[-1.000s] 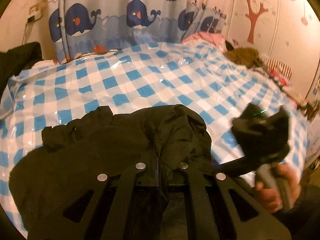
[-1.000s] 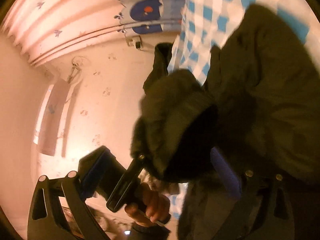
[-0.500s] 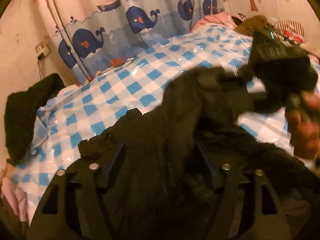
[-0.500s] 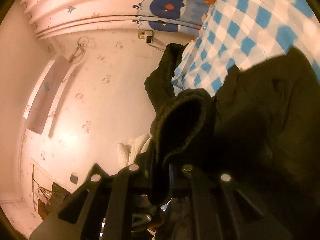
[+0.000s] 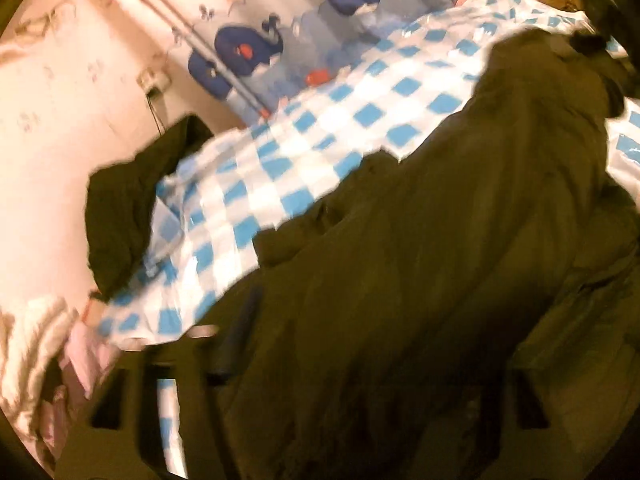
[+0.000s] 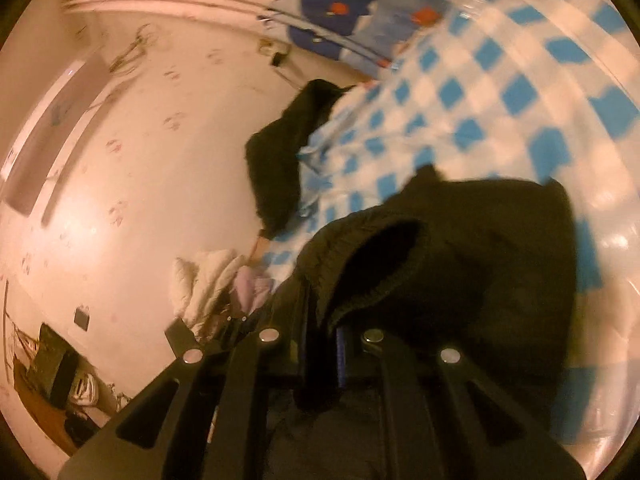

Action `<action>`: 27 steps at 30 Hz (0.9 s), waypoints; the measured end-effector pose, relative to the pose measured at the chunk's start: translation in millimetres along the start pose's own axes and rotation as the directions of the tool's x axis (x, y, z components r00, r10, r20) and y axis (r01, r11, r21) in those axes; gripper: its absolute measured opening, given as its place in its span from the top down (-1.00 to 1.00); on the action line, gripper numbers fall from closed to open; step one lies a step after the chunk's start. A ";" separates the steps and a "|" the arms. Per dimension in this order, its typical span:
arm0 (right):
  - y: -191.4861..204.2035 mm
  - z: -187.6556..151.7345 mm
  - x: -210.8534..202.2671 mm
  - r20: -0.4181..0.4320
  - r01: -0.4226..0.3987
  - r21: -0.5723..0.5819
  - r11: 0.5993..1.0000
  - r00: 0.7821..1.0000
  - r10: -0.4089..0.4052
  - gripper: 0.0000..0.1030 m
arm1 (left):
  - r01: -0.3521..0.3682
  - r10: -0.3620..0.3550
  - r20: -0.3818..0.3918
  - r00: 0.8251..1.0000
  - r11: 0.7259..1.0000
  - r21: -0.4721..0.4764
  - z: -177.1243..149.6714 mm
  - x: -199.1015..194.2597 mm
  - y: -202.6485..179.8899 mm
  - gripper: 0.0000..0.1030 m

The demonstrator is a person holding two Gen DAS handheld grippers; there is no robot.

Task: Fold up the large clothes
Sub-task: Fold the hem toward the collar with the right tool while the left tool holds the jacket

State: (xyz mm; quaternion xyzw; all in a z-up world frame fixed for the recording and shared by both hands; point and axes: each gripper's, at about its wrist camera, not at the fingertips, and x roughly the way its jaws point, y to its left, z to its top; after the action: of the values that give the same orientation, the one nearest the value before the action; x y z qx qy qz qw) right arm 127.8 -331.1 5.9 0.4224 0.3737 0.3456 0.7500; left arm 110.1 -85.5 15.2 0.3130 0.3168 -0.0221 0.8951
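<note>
A large black jacket point(image 5: 460, 240) lies on the bed's blue-and-white checked cover point(image 5: 320, 140) and fills the lower right of the blurred left wrist view. My left gripper point(image 5: 360, 340) stands wide apart, its fingers mostly buried under the cloth; the left finger point(image 5: 240, 320) shows. In the right wrist view my right gripper point(image 6: 324, 340) is shut on the jacket's ribbed sleeve cuff point(image 6: 380, 264), which stands up dark and hollow over the fingers. The jacket's body point(image 6: 500, 260) hangs to the right.
A second black garment point(image 5: 128, 204) hangs over the bed's far left edge; it also shows in the right wrist view point(image 6: 280, 160). A whale-print curtain point(image 5: 320, 12) hangs behind the bed. White and pink clothes point(image 6: 216, 280) are piled by the wall.
Both grippers swung left and tilted, with the jacket dragged along. My left gripper's fingers have spread apart. The right gripper stays shut on the cuff and has carried it over the bed.
</note>
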 end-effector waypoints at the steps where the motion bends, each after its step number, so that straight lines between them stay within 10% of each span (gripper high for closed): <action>1: -3.2 -4.0 1.5 -0.006 0.003 -0.001 1.000 1.000 -0.003 0.79 | 0.015 -0.015 -0.007 1.000 1.000 -0.017 -1.1 1.2 4.2 0.59; 10: 29.2 -7.6 2.2 -0.012 0.051 -0.118 0.992 0.999 -0.052 0.79 | -0.024 0.031 0.111 0.993 0.998 -0.063 -8.8 -31.4 18.0 0.83; 16: -35.4 -29.0 34.3 -0.117 0.254 -0.046 0.966 0.959 -0.258 0.79 | 0.028 -0.016 -0.124 0.992 0.995 0.096 -40.0 29.4 -16.1 0.02; 27: -24.9 -23.2 19.9 -0.081 0.270 -0.093 0.958 0.957 -0.278 0.79 | 0.023 -0.032 0.146 0.989 0.998 0.061 -44.0 -57.6 16.9 -0.59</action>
State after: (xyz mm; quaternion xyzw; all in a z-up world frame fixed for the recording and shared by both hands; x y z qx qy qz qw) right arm 122.7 -315.9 -30.1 0.3195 0.4489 0.2724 0.7888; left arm 43.9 -55.8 31.3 0.3325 0.2537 -0.0666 0.9059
